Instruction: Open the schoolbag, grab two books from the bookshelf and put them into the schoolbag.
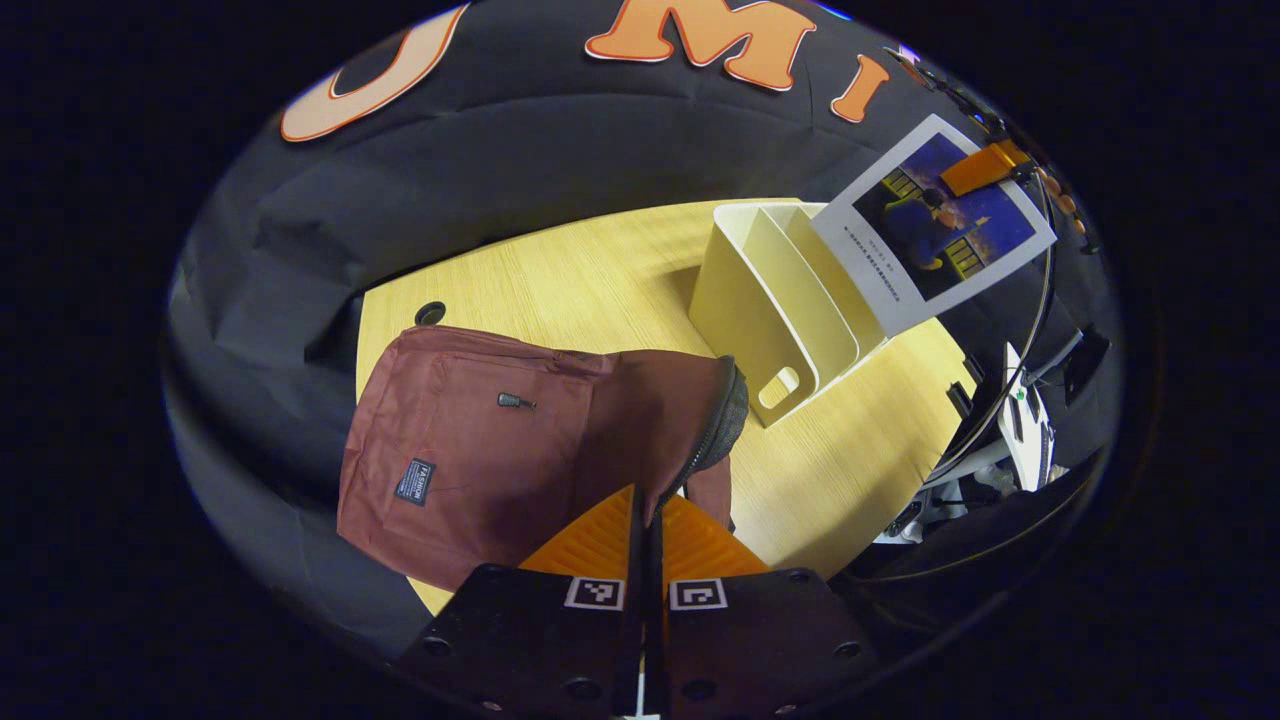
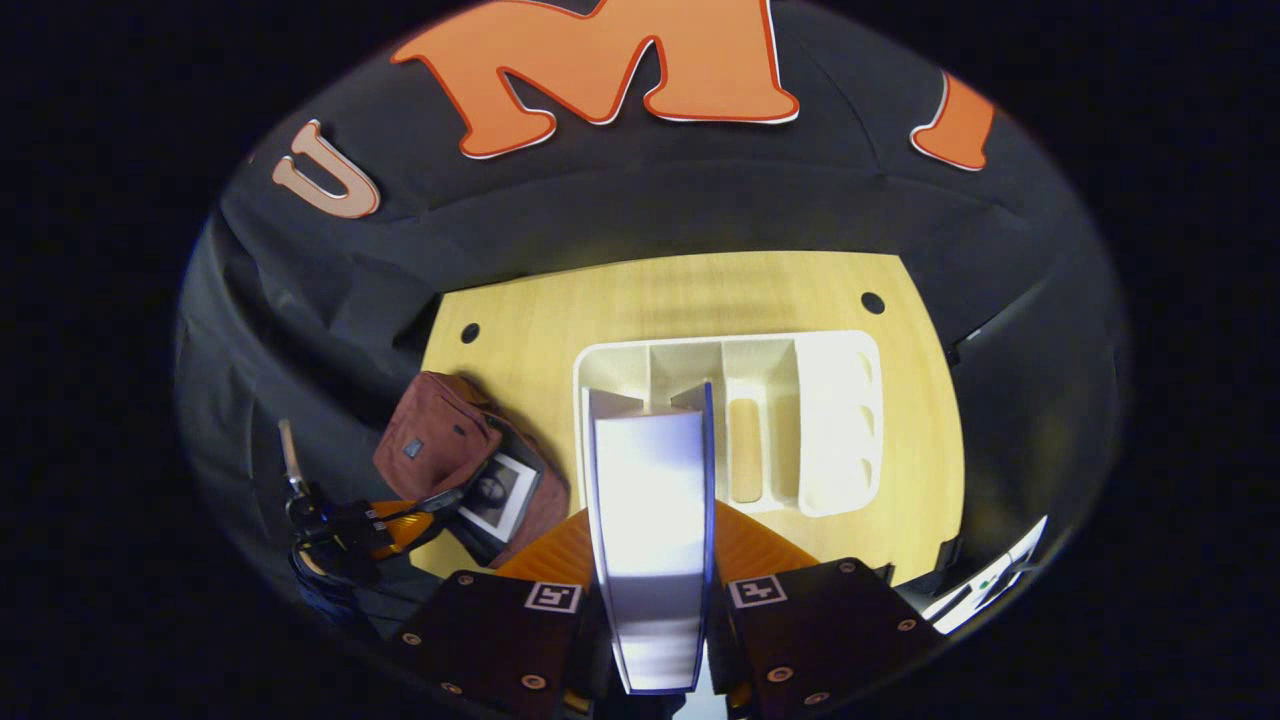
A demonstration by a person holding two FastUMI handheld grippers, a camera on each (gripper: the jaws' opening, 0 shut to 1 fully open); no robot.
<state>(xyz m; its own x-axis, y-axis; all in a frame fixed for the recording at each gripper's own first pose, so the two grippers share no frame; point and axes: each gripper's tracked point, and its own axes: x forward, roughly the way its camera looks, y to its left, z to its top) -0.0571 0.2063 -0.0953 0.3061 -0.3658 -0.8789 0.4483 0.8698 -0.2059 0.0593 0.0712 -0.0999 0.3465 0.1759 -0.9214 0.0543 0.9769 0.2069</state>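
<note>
The maroon schoolbag [image 1: 480, 450] lies on the wooden table [image 1: 600, 280]. My left gripper [image 1: 650, 520] is shut on the zippered rim of its mouth and holds that rim up. Above the cream bookshelf [image 1: 770, 310], a book [image 1: 930, 225] with a picture cover hangs in the right gripper [image 1: 985, 165]. In the right gripper view, my right gripper [image 2: 650, 535] is shut on that book [image 2: 650, 500], seen edge-on over the bookshelf [image 2: 840, 420]. At the left, the schoolbag [image 2: 430, 440] stands open with another book [image 2: 500, 495] inside, and the left gripper [image 2: 390, 525] is on its rim.
The table has round cable holes [image 1: 430, 313] [image 2: 872, 302] near its far corners. White equipment and cables [image 1: 1020, 430] stand past the table's right edge. The bookshelf's compartments [image 2: 745, 450] are open from above.
</note>
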